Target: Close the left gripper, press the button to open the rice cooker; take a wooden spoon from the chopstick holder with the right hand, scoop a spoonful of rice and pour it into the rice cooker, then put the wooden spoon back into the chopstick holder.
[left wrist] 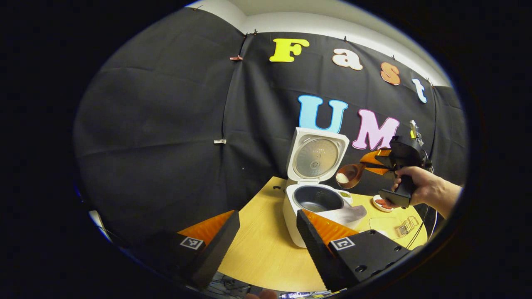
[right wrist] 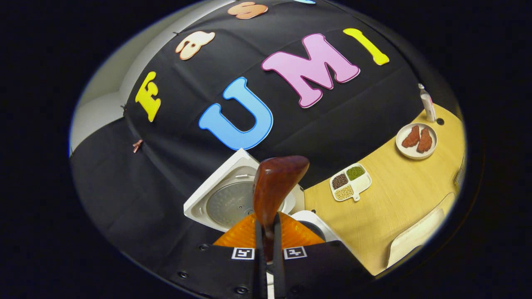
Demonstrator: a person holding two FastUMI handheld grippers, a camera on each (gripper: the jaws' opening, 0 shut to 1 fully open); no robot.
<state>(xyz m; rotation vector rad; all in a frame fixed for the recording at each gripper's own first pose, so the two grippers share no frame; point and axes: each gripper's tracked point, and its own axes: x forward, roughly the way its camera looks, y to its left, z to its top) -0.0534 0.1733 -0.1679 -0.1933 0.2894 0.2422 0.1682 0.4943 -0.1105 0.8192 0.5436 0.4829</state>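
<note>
Rice in the wooden spoon point(left wrist: 348, 176) hangs just beside the open rice cooker point(left wrist: 316, 199), bowl end toward the pot, handle pinched in your right claw point(left wrist: 376, 162); your left claw point(left wrist: 266, 232) waits spread.

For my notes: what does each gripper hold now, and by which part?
The right gripper holds the wooden spoon by its handle, rice in its bowl. The left gripper is open and holds nothing.

Left gripper view: looked across the tabletop point(left wrist: 266, 249) toward the open rice cooker point(left wrist: 316, 195), at 12 o'clock.
Right gripper view: hovered close above it, tilted.
Shared: rice cooker point(right wrist: 232, 199), tabletop point(right wrist: 395, 199).
</note>
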